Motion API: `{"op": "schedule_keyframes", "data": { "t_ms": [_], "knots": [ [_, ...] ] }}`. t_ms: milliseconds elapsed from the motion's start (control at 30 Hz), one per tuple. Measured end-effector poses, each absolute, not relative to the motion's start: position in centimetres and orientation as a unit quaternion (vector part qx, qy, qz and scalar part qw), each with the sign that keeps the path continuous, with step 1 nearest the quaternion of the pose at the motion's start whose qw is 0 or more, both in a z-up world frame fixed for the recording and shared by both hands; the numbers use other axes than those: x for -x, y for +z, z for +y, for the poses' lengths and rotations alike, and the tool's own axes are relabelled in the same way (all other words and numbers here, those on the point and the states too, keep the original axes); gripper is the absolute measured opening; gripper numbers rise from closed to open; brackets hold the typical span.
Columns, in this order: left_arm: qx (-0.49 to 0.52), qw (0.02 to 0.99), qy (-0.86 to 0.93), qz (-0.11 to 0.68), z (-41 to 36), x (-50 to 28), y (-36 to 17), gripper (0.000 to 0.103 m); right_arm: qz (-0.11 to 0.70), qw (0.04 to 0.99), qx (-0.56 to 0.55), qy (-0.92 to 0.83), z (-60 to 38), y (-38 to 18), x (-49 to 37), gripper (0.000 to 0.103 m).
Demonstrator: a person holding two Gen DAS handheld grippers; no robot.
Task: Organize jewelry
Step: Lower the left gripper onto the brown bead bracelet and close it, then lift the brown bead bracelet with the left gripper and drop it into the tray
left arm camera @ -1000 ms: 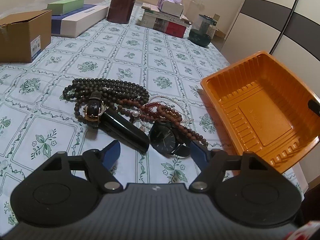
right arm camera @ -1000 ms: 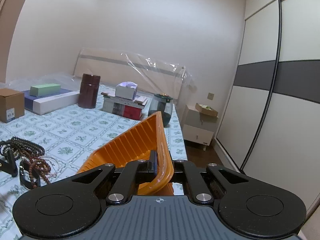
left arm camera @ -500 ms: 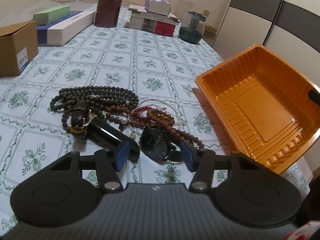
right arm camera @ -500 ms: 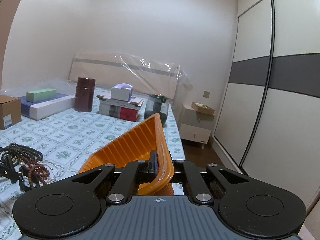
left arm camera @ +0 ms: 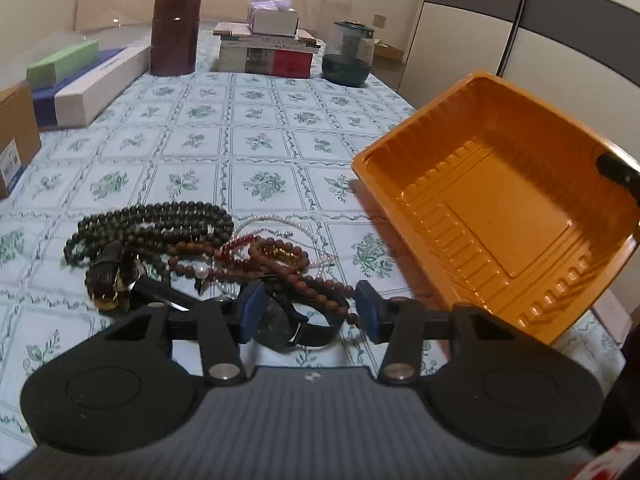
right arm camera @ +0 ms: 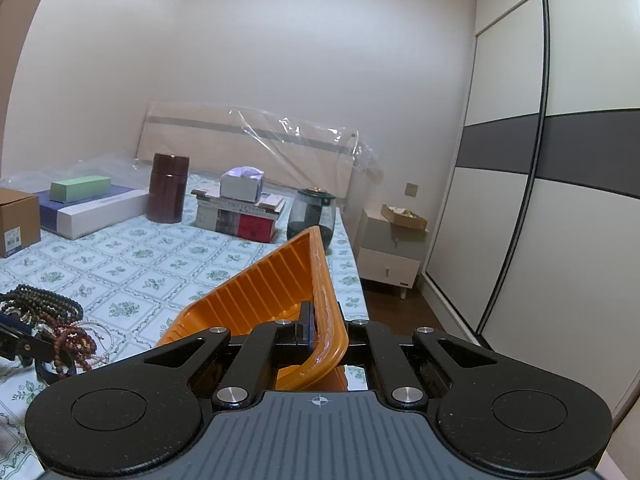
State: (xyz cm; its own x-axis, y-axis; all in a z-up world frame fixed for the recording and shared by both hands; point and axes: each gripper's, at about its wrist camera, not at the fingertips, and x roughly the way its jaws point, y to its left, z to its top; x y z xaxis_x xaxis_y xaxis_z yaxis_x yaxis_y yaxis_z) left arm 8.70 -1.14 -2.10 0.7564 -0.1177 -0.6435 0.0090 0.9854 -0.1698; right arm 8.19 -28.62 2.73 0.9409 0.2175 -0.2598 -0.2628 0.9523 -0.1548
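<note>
The left gripper (left arm camera: 306,312) stands spread around the black wristwatch (left arm camera: 280,320) at the near edge of the jewelry pile (left arm camera: 192,240), so the pick-up step looks to be in hand. The right gripper (right arm camera: 320,330) is clamped on the rim of the orange plastic tray (left arm camera: 492,200), tilted just right of that pile. Next, the left jaws likely need to close on the watch without snagging the brown bead strand (left arm camera: 320,284) lying across it.

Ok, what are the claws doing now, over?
Left claw open, straddling black round wristwatch. Right claw shut on tilted orange plastic tray, tray empty. Brown bead strand lying across watch.
</note>
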Motion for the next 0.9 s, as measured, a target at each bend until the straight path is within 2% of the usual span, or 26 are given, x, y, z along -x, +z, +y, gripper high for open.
{"op": "schedule_keyframes", "data": {
  "t_ms": [67,100,200,367,533,667,767,900],
  "knots": [
    [0.078,0.934,-0.038,0.347,-1.3,-9.1,-2.0,0.039,0.121,0.981,0.094,0.123,-28.6,2.7,-8.2,0.006],
    [0.078,0.936,-0.040,0.341,-1.4,-9.1,-1.7,0.033,0.121,0.980,0.095,0.123,-28.6,2.7,-8.2,0.006],
    [0.059,0.948,-0.044,0.310,-2.0,-8.6,-0.2,0.033,0.122,0.980,0.096,0.123,-28.7,2.7,-8.2,0.006],
    [0.082,0.916,-0.056,0.388,-2.0,-10.7,-1.7,0.033,0.124,0.980,0.095,0.122,-28.6,2.7,-8.2,0.006],
    [0.107,0.899,-0.031,0.425,-1.9,-11.7,-2.9,0.029,0.128,0.980,0.087,0.121,-28.6,2.8,-8.3,0.006],
    [0.132,0.896,-0.019,0.424,-1.4,-11.8,-3.0,0.021,0.129,0.980,0.085,0.123,-28.6,3.0,-8.3,0.006],
    [0.129,0.896,-0.025,0.424,-1.3,-11.8,-3.0,0.010,0.130,0.981,0.083,0.122,-28.6,3.0,-8.3,0.006],
    [0.127,0.902,-0.039,0.410,-1.2,-11.5,-1.8,0.006,0.133,0.981,0.077,0.119,-28.6,3.2,-8.3,0.006]
  ]
}}
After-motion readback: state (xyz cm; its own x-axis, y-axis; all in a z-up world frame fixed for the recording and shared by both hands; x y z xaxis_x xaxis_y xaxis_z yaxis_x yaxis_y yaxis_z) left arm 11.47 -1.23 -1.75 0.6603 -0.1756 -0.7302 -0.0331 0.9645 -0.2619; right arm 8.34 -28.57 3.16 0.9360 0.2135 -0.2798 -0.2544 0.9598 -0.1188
